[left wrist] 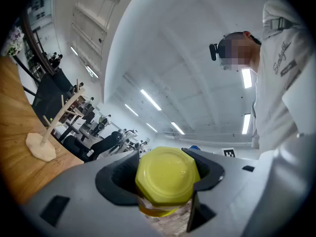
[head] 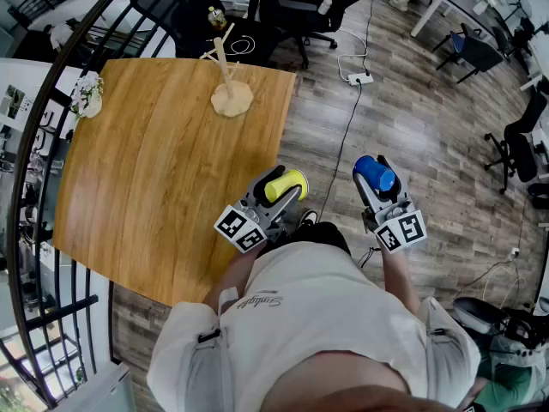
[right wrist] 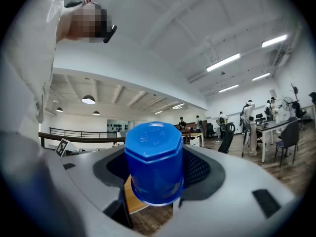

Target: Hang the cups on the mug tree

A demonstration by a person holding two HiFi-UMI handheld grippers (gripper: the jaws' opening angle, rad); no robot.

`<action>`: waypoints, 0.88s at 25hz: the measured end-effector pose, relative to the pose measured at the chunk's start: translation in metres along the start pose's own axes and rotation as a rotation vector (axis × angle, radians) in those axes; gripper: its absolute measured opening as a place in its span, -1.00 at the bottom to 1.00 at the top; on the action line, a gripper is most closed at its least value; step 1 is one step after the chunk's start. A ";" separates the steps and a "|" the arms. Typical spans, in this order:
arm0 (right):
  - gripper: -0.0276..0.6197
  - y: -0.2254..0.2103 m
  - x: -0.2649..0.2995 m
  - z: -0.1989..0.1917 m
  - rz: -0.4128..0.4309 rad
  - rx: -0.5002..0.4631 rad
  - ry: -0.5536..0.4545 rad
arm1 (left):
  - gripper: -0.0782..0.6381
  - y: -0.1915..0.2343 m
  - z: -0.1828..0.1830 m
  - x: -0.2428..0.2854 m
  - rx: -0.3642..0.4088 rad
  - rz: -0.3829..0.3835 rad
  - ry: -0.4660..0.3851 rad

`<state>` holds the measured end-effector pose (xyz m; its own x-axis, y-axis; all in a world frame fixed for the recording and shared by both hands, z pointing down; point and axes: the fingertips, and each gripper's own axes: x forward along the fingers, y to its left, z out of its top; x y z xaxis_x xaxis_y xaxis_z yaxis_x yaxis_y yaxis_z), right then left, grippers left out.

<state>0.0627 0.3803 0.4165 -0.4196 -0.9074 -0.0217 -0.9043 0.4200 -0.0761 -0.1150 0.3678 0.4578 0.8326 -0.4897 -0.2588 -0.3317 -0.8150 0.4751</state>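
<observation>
One yellow cup (head: 286, 184); one blue cup (head: 375, 173); one mug tree (head: 232, 99).

The head camera looks steeply down past the person's torso onto the light-brown wooden table (head: 154, 170) and the plank floor. Each gripper camera sits close behind its jaws and tilts up toward the ceiling. A yellow hexagonal plastic cup (left wrist: 167, 174) fills the left gripper (left wrist: 165, 181) view's foreground, and a blue hexagonal plastic cup (right wrist: 154, 162) fills the right gripper (right wrist: 154, 176) view's. The head and left gripper views share the pale wooden mug tree (head: 227, 80) near the table's far edge.
</observation>
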 end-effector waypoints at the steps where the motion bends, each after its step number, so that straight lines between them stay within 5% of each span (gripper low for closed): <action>1: -0.06 -0.002 -0.001 0.001 -0.002 0.007 -0.001 | -0.01 -0.002 -0.001 0.002 0.002 -0.004 0.000; 22: -0.04 -0.008 0.023 -0.010 0.026 0.022 0.048 | -0.01 0.012 -0.008 0.016 -0.026 -0.009 0.021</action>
<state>0.0589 0.3560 0.4263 -0.4471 -0.8942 0.0241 -0.8912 0.4429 -0.0983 -0.1021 0.3531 0.4658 0.8449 -0.4754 -0.2452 -0.3129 -0.8110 0.4944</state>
